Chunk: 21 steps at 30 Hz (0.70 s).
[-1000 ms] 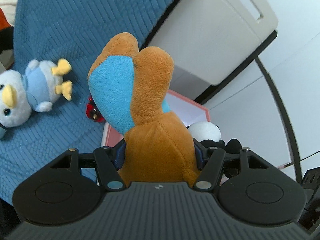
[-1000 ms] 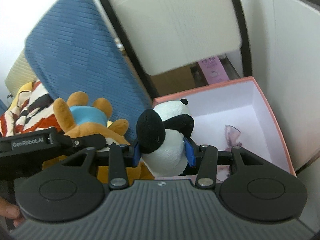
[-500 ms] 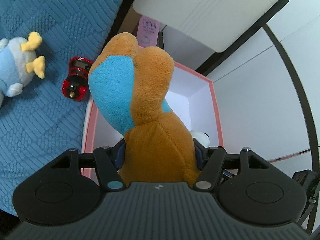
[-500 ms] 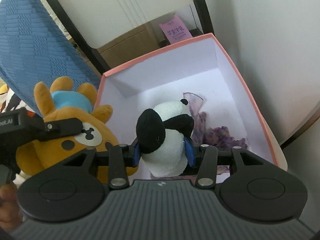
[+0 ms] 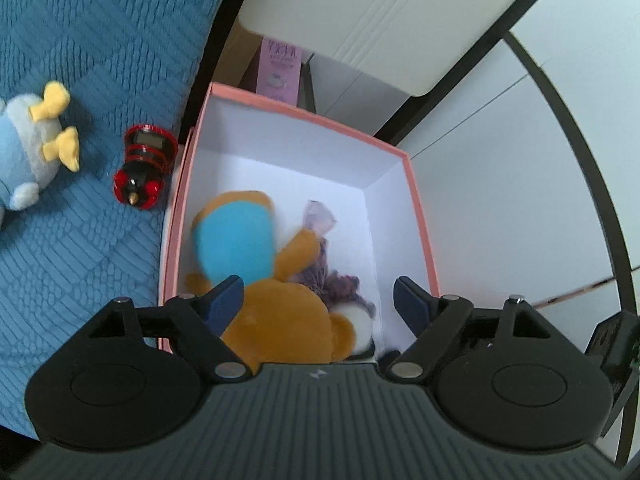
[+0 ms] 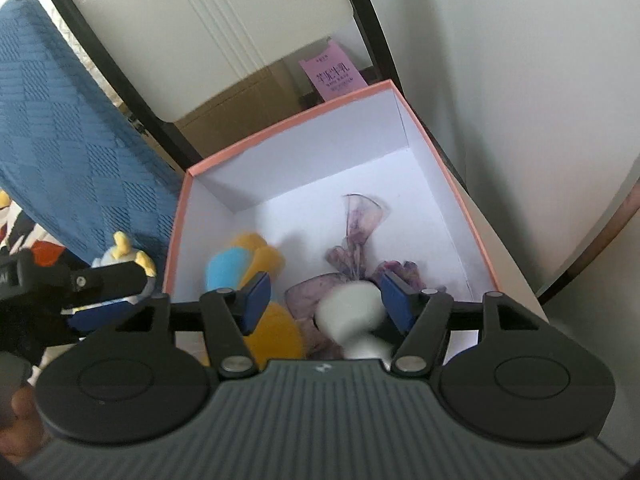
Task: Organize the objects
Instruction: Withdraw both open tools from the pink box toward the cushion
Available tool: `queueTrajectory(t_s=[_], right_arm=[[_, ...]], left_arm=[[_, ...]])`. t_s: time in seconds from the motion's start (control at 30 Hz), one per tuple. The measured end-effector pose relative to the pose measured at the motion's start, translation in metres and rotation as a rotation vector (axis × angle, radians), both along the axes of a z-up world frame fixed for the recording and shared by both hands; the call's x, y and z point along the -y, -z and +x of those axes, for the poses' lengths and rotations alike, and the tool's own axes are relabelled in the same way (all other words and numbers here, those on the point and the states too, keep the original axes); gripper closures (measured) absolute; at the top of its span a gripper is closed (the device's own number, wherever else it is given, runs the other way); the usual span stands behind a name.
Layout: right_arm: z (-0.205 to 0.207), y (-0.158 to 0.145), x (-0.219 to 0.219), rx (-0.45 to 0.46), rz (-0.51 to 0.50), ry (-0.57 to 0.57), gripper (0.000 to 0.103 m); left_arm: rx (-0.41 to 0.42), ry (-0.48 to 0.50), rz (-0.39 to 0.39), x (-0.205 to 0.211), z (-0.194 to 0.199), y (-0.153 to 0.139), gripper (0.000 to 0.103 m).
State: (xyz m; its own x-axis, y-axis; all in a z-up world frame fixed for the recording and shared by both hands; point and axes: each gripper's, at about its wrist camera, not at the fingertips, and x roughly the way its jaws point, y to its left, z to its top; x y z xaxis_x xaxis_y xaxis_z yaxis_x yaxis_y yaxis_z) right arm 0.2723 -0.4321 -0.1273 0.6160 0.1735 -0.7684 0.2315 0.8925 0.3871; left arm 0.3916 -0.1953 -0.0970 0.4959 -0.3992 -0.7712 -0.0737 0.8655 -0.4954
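Above a pink-rimmed white box [image 5: 420, 216], the left gripper [image 5: 318, 300] stands with its jaws wide, just opened, pads clear of the orange plush bear [image 5: 280, 320], which shows blurred inside the box against its left wall. The right gripper [image 6: 324, 296] has likewise just spread its jaws; the panda plush [image 6: 348, 316] is a blur between them, touching neither pad. A purple sachet [image 6: 356, 232] lies on the box floor. A red-and-black spinning top [image 5: 144, 168] rests on the blue blanket [image 5: 80, 60] beside the box.
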Motion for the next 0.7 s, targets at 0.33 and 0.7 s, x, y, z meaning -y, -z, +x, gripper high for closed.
queueTrajectory(t_s=[0.33, 0.7], right_arm=[[-0.021, -0.050, -0.010, 0.070, -0.042, 0.029, 0.039], [-0.062, -0.099, -0.048, 0.154, -0.058, -0.005, 0.039]], left_arm=[[0.118, 0.013, 0.011, -0.013, -0.044, -0.066, 0.018], [0.218, 0.033, 0.009, -0.037, -0.106, -0.114, 0.018]])
